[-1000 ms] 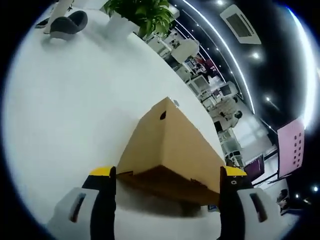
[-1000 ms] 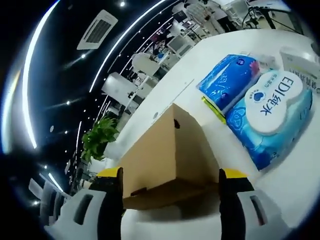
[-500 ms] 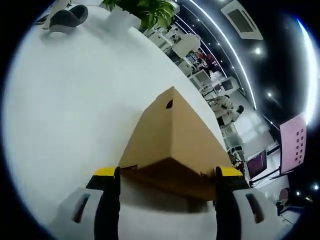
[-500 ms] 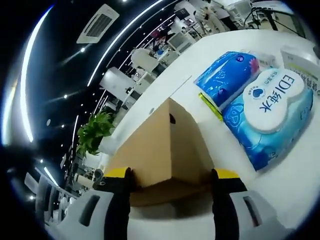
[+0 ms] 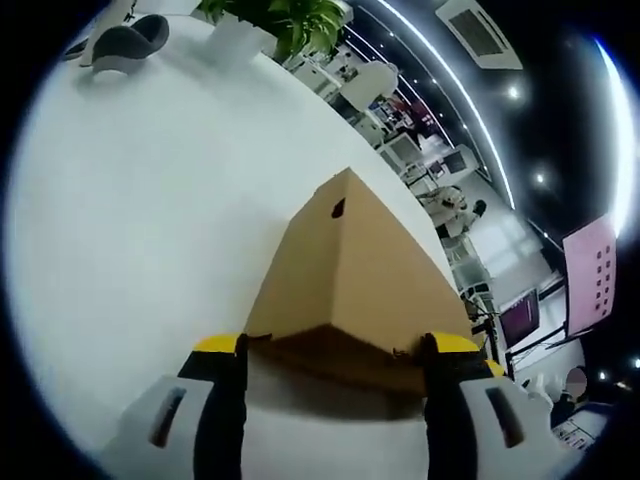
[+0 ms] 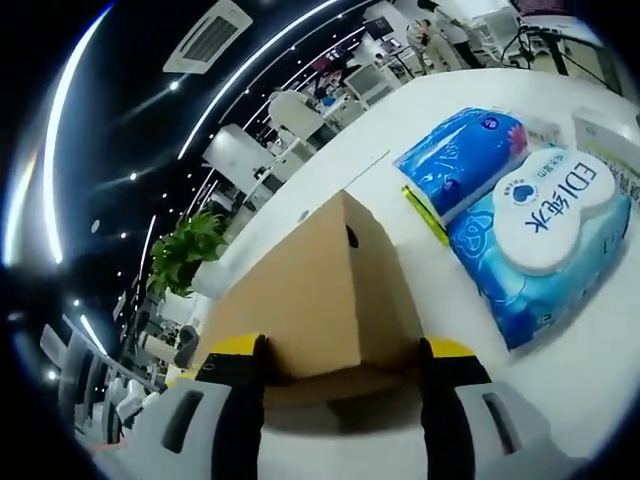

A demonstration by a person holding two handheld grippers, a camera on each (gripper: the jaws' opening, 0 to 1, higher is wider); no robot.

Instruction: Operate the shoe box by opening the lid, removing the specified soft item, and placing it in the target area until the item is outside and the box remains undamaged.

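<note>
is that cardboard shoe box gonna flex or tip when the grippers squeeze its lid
The shoe box looks like thin cardboard, so it will probably flex under a squeeze. Its long, low shape sits flat on the table, so tipping seems unlikely. The smooth tabletop may let it slide.

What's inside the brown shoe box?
You can't see inside. The cardboard shoe box has its lid down, so whatever it holds is covered. The left gripper and the right gripper each have their jaws on either side of a near corner.
</note>
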